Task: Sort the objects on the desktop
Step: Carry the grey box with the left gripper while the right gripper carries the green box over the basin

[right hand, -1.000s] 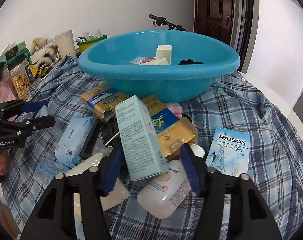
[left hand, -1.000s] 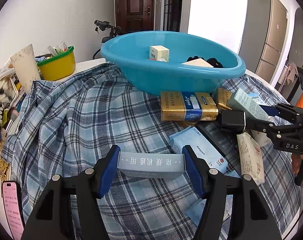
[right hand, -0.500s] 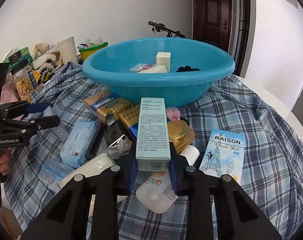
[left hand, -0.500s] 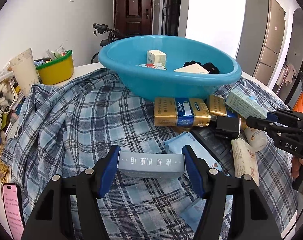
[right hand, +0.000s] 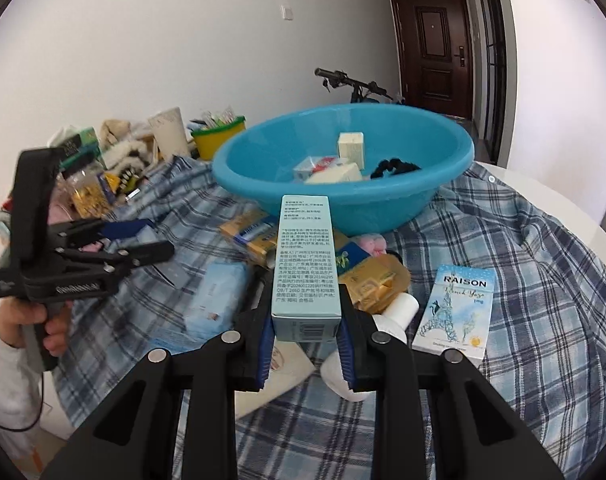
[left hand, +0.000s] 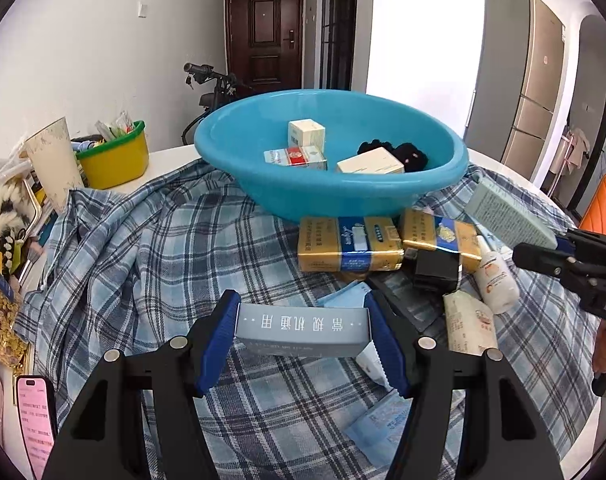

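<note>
**Mint carton clamped and lifted off the pile**

Since a second ago, the right gripper (right hand: 306, 322) has closed its blue-padded jaws on the tall pale mint-green cardboard carton (right hand: 305, 276) and raised it clear of the clutter; then the carton leaned loosely between open jaws, now it stands gripped at its near end with its far end aimed toward the round turquoise plastic basin (right hand: 435, 196). From the left wrist view the same carton (left hand: 509, 216) hangs above the heap, just right of the basin (left hand: 335, 200).

The left gripper (left hand: 303, 330) has kept its hold: its pads press both ends of a flat grey-blue cardboard box with white Chinese lettering (left hand: 303, 326), carried above the blue-and-white plaid cloth (left hand: 143, 248) that covers the table. A hand (right hand: 31, 320) grasps that gripper's handle at the left of the right wrist view.

Inside the basin lie a cream cube-shaped box (left hand: 306, 133), a red-and-white pack (left hand: 297, 157), a flat cream box (left hand: 370, 165) and a black fuzzy item (left hand: 411, 156).

On the cloth in front of the basin remain two gold-and-blue cartons (left hand: 349, 244), a white plastic bottle (left hand: 495, 276) lying on its side, a light blue tissue pack (right hand: 217, 300) and a pale blue RAISON box with an Eiffel Tower drawing (right hand: 457, 312), which lies flat to the right of the held carton, apart from it.
</note>
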